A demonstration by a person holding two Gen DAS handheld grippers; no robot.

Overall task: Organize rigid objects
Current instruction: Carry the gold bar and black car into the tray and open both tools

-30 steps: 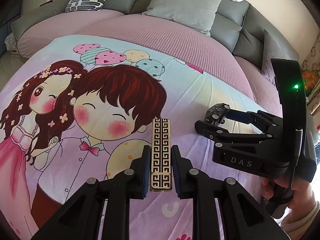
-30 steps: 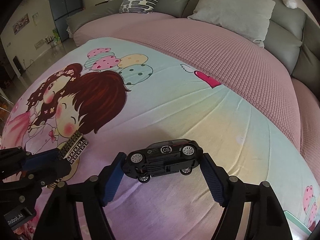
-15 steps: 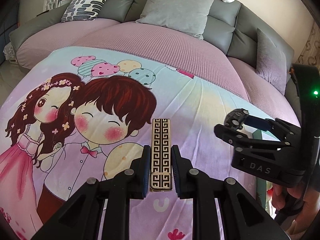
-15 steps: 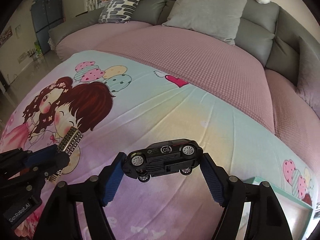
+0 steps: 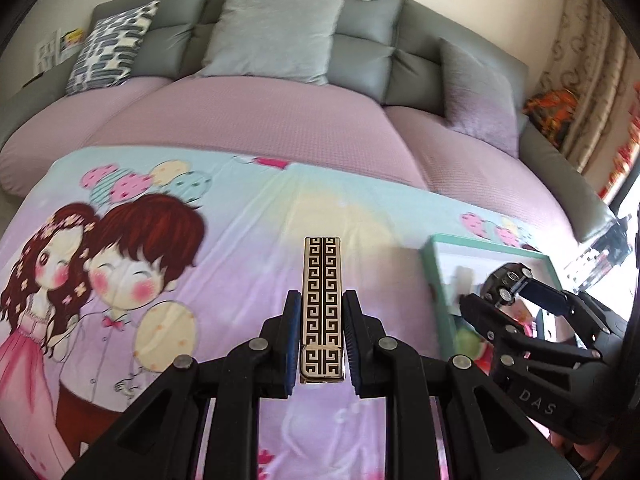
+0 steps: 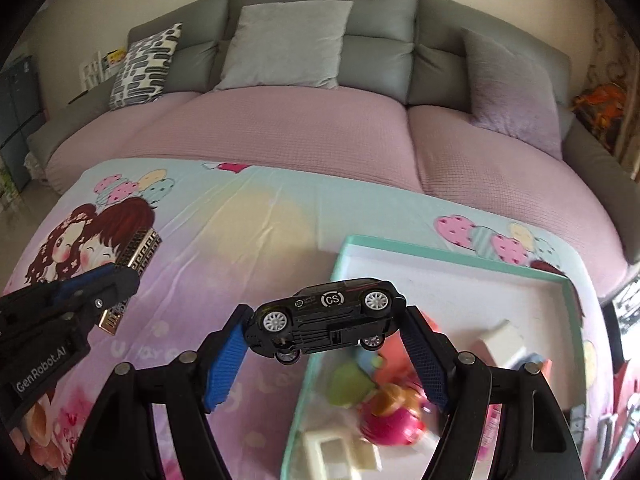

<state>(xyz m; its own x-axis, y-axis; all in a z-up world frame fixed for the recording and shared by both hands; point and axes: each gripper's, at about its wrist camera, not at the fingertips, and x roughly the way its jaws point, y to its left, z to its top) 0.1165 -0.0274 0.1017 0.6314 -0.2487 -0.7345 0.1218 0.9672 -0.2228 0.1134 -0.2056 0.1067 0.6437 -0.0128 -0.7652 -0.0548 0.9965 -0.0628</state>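
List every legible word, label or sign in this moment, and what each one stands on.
"CS", in a circle: door of the black toy car.
"GenRobot.AI": body of the left tool.
"DAS": body of the right tool.
Small print beside "CS": too small to read.
Pale letters on the cartoon blanket: blurred, unreadable.

One toy car [image 6: 326,322], one patterned lighter [image 5: 322,306], one box [image 6: 452,264], three cushions, two hand-held grippers.

black toy car [image 6: 326,320]; gold-and-black key-pattern bar [image 5: 322,308]; teal-rimmed tray [image 6: 460,258].
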